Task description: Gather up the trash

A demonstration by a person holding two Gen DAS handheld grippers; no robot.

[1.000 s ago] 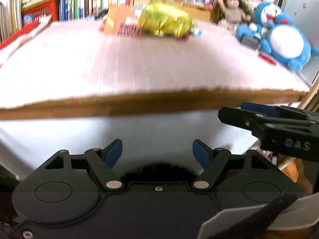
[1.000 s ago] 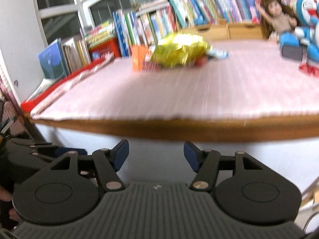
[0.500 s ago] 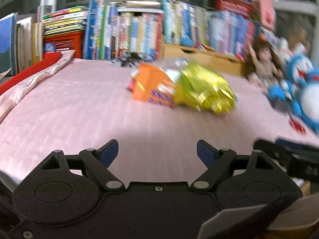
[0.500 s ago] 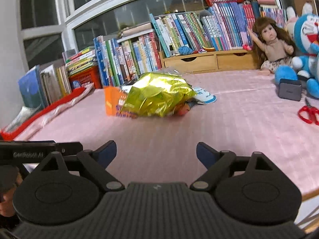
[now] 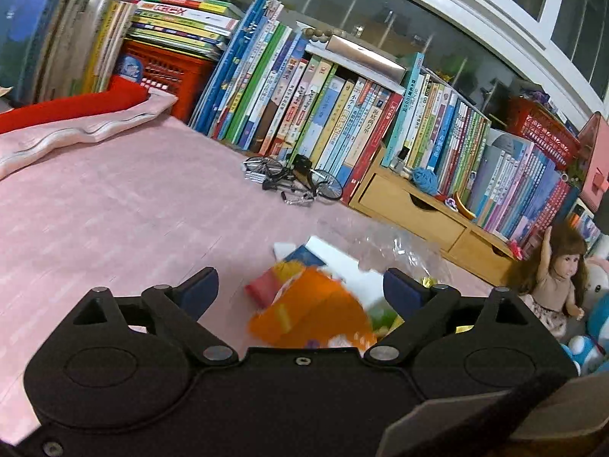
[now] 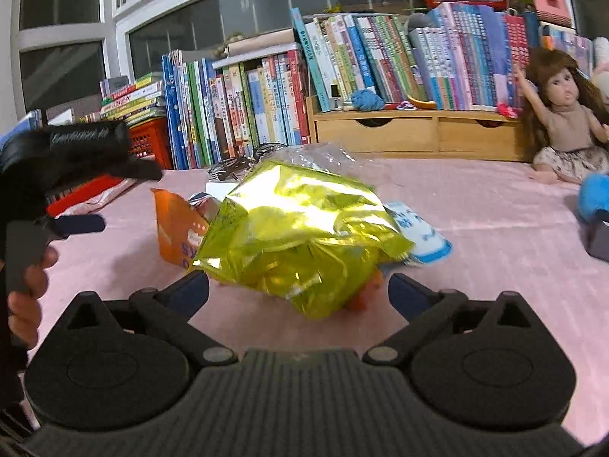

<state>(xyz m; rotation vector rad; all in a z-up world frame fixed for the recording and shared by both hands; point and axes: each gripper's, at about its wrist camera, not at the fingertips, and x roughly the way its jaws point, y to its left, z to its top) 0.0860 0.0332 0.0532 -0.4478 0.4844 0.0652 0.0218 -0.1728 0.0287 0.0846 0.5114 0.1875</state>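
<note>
A pile of trash lies on the pink tablecloth [image 6: 475, 205]. A crumpled yellow foil bag [image 6: 300, 232] tops it, with an orange snack packet [image 6: 173, 228] on its left, a blue-and-white wrapper [image 6: 422, 236] on its right and clear plastic [image 6: 316, 152] behind. My right gripper [image 6: 298, 291] is open, its blue-tipped fingers either side of the foil bag's near end. My left gripper [image 5: 300, 289] is open just above the orange packet [image 5: 312, 312], with clear plastic [image 5: 396, 251] and white paper [image 5: 335, 259] beyond it. The left gripper's body [image 6: 64, 175] and a hand show in the right wrist view.
Rows of books [image 5: 304, 106] and a wooden drawer unit [image 6: 415, 131] line the back of the table. A small model bicycle [image 5: 293, 181] lies near the books. A doll [image 6: 563, 114] and a blue plush toy [image 6: 593, 194] sit at the right. A folded red-and-pink cloth [image 5: 76, 122] lies left.
Both grippers rose from below the table edge and moved forward over the tablecloth up to the trash pile. The pile now sits right at their open fingers.
</note>
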